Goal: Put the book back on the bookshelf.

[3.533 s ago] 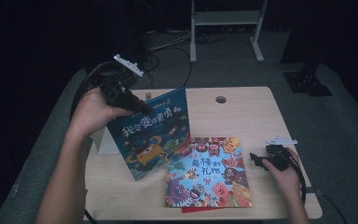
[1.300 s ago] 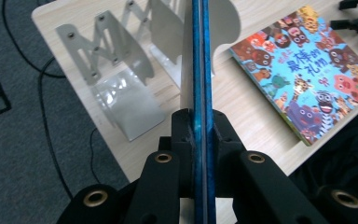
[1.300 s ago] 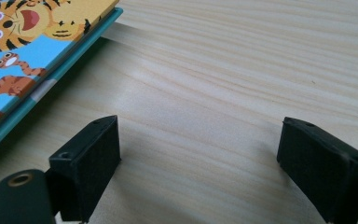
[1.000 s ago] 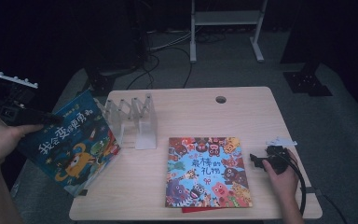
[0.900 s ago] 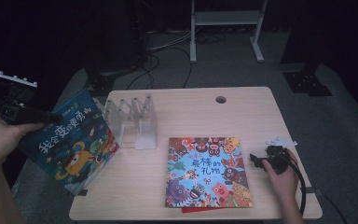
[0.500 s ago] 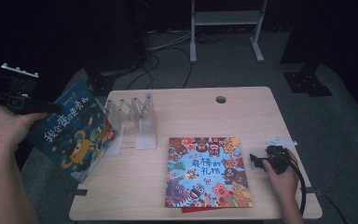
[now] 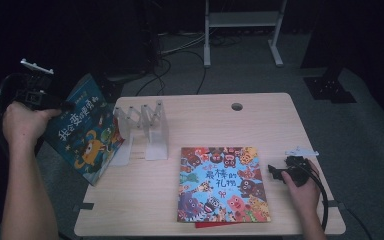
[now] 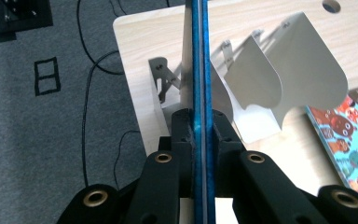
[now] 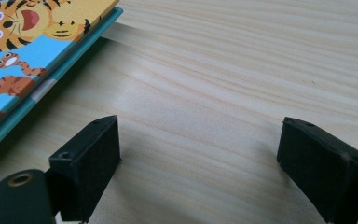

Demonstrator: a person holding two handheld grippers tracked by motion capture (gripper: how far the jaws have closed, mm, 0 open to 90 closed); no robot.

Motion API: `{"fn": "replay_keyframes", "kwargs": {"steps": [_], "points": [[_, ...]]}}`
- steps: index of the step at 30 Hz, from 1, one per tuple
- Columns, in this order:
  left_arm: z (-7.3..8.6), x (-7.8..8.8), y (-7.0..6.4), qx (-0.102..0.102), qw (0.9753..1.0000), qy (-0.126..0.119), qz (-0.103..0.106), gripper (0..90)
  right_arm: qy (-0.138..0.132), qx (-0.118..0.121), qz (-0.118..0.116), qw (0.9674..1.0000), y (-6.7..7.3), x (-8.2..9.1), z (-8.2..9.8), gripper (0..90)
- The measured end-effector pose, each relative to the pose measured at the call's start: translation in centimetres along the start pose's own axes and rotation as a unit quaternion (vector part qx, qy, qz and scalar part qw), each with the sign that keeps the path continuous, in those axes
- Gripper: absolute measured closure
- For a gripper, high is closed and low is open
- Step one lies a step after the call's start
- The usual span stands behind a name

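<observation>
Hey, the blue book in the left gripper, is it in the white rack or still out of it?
Out. The blue book hangs left of the white rack.

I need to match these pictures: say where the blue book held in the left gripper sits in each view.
High view: blue book at left, tilted, off the table's left edge.
Left gripper view: edge-on, centre, between the fingers.
Right gripper view: not in it.
Shared landmark: white book rack, also at.

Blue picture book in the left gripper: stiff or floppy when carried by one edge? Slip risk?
Probably stiff: the blue picture book, pinched at one edge by the left gripper, juts out without visible sag, and its edge runs straight in the left gripper view. Likely light, since that narrow pinch carries it. The cover looks glossy, so it might pivot or slip in the fingers.
</observation>
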State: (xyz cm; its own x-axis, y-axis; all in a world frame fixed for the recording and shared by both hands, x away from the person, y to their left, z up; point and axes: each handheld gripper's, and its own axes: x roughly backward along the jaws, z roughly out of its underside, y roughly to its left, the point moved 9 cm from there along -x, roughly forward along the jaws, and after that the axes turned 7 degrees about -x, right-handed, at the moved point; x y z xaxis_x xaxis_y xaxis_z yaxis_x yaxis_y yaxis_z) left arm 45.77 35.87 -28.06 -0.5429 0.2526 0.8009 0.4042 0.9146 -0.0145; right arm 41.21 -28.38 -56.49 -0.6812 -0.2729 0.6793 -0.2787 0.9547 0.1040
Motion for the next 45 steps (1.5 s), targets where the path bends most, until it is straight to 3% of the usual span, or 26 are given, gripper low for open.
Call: {"fn": "replay_keyframes", "kwargs": {"steps": [3, 9, 11, 24, 36, 45], "points": [[-0.4, -0.4, 0.3, 0.013, 0.9999, -0.003, 0.0, 82.3, 0.0, 0.0, 0.0, 1.0, 0.0, 0.0, 0.0, 12.1], [-0.8, -1.4, 0.4, 0.014, 0.9999, 0.0, 0.0, 82.2, 0.0, 0.001, 0.0, 1.0, 0.0, 0.0, 0.0, 12.1], [-0.7, -1.3, 0.5, 0.001, 1.0, 0.003, -0.003, 81.4, 0.0, 0.001, 0.0, 1.0, 0.0, 0.0, 0.0, 12.1], [-0.7, -0.4, 0.7, 0.009, 1.0, 0.0, -0.001, 77.6, 0.0, 0.001, 0.0, 1.0, 0.0, 0.0, 0.0, 12.2], [-2.2, 3.7, 0.4, -0.015, 0.9992, -0.021, -0.032, 80.7, 0.0, 0.001, 0.0, 1.0, 0.0, 0.0, 0.0, 12.2], [-2.6, 4.5, -2.1, -0.062, 0.997, -0.038, -0.027, 89.1, 0.0, 0.001, 0.0, 1.0, 0.0, 0.0, 0.0, 12.2]]}}
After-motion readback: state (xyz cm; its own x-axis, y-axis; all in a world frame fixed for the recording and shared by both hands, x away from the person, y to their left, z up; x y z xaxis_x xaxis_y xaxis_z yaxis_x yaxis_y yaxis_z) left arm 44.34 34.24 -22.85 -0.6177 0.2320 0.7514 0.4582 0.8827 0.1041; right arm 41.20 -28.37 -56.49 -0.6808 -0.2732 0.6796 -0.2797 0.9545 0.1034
